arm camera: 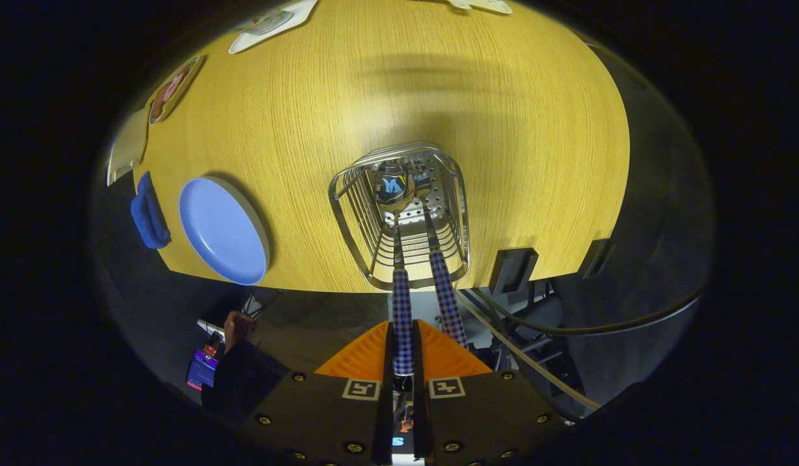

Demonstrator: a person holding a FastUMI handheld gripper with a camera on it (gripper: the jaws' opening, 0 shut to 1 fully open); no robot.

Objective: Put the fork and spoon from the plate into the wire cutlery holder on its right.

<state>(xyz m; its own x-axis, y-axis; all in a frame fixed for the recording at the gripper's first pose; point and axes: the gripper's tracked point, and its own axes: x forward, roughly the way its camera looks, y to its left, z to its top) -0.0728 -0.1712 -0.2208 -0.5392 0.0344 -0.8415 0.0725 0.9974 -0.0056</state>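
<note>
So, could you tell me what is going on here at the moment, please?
A person is using a handheld gripper over a wooden table. Its fingers are closed on the checked handle of the spoon, whose bowl is down inside the wire cutlery holder. A second checked-handled utensil, probably the fork, already stands in the holder beside it. The blue plate to the holder's left has no cutlery on it, and a blue cloth lies just beyond it.

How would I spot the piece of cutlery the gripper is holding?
Find the wire holder near the wooden table's edge, right of the blue plate. Two checked handles stick out of it. The held spoon is the one clamped between the gripper fingers; the other handle leans free beside it.
</note>
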